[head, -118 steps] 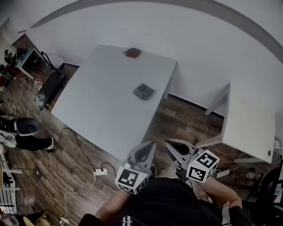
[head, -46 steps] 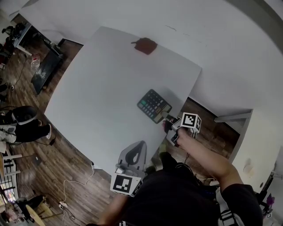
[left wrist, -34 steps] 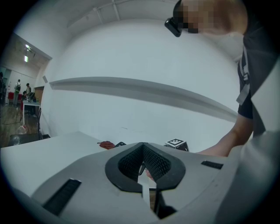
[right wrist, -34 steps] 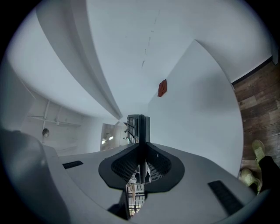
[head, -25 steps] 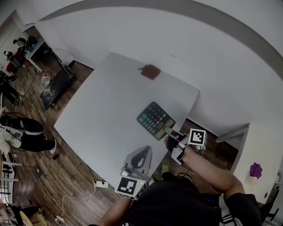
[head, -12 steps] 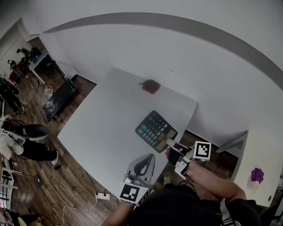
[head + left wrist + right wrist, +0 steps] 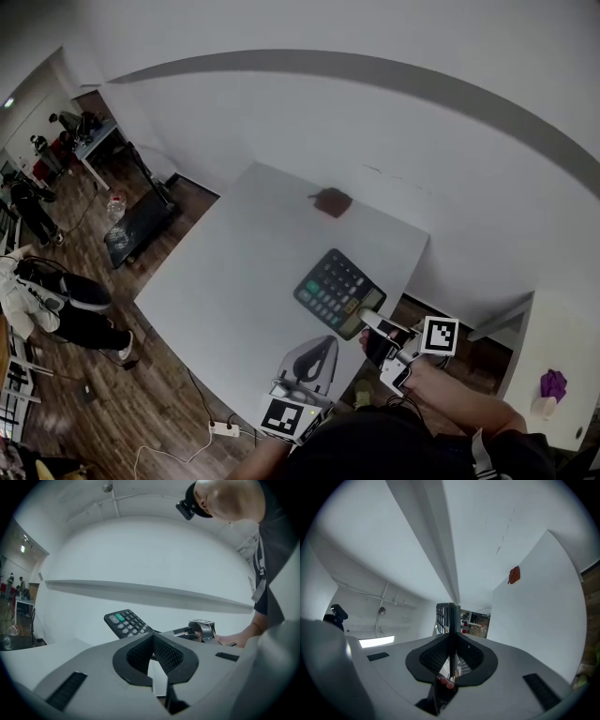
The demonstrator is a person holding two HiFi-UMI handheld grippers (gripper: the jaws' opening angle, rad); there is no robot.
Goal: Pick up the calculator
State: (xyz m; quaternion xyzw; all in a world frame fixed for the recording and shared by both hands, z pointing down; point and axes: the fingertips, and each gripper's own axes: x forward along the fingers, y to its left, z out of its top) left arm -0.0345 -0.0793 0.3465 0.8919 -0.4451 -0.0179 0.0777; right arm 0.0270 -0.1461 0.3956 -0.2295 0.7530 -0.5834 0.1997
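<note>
The dark calculator (image 7: 337,292) with green keys is tilted up over the near right corner of the white table (image 7: 234,262). My right gripper (image 7: 371,322) is shut on its near edge. In the right gripper view the calculator (image 7: 449,615) stands edge-on between the jaws of the right gripper (image 7: 451,639). In the left gripper view the calculator (image 7: 126,622) shows with the right gripper (image 7: 197,630) behind it. My left gripper (image 7: 320,347) hangs near the table's front edge, shut and empty, and shows again as the left gripper (image 7: 153,644).
A small red-brown object (image 7: 332,201) lies at the table's far edge, also seen as the red-brown object (image 7: 513,574). A second white table (image 7: 553,347) with a purple item (image 7: 553,384) stands at right. People (image 7: 56,300) are at left, and a power strip (image 7: 223,428) lies on the wooden floor.
My right gripper reached the calculator, closed on its near edge and lifted it off the table. The left gripper stayed low and shut near the body.
</note>
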